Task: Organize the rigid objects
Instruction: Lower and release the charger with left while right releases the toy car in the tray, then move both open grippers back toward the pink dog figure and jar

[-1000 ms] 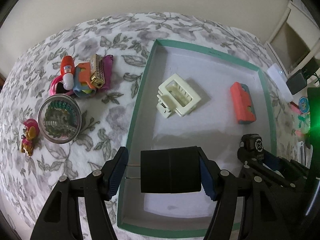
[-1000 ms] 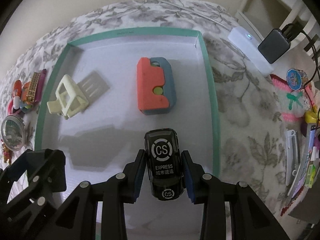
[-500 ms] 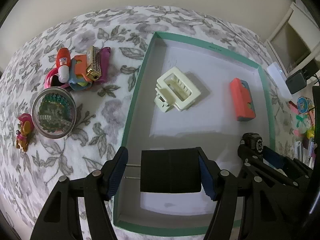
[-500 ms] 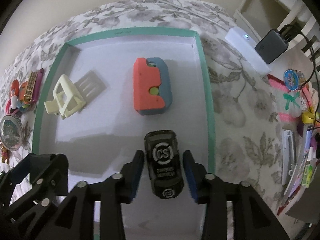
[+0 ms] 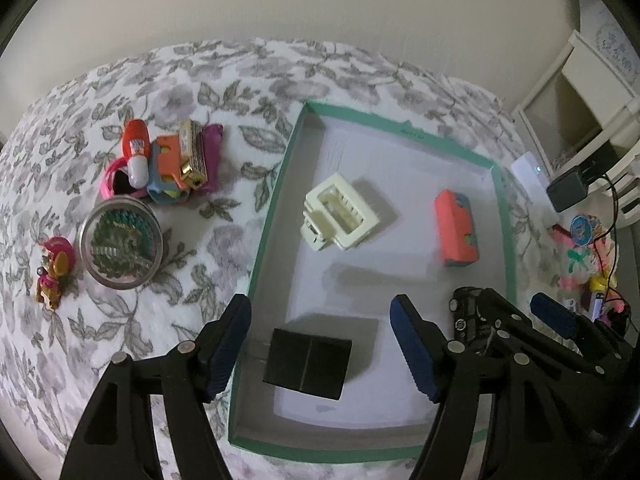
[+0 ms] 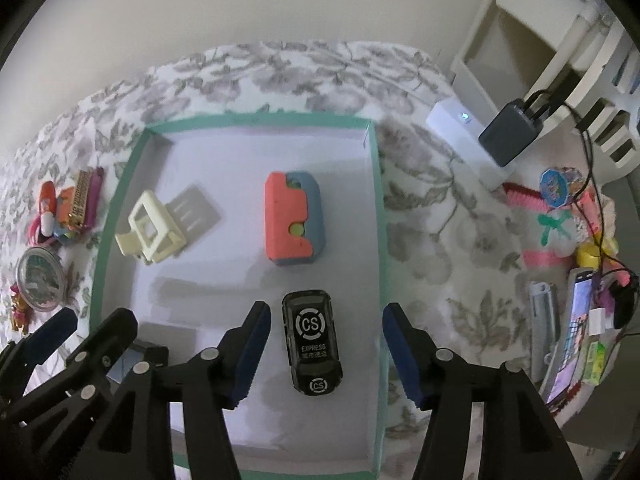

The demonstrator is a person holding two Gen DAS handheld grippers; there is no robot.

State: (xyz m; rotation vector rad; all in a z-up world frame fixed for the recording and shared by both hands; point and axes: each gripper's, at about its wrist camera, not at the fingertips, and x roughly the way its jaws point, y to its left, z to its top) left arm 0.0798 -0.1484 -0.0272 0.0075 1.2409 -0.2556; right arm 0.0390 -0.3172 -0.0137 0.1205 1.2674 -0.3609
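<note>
A green-rimmed tray point(image 5: 264, 220) point(image 6: 378, 220) lies on the floral cloth. A flat black box point(image 5: 306, 364) rests on its floor below my left gripper point(image 5: 320, 346). The left jaws are opening, and both pads stand clear of the box. A black toy car point(image 6: 312, 346) marked CS sits near the tray's right wall under my right gripper point(image 6: 326, 354). The right jaws are also opening, with gaps on both sides of the car. A cream clip-like piece point(image 5: 340, 216) point(image 6: 150, 232) and a red-and-blue block point(image 5: 456, 232) point(image 6: 294, 220) lie farther back in the tray.
Left of the tray are a pile of small colourful items point(image 5: 168, 160), a round clear-lidded tin point(image 5: 120, 244) and a little toy figure point(image 5: 54, 268). To the right lie a white device point(image 6: 460, 128), a grey charger point(image 6: 512, 136) with cables, and pink clutter point(image 6: 560, 220).
The left pads have come off the black box, which now lies lower on the tray floor. The right jaws have spread away from the toy car, and that gripper has risen.
</note>
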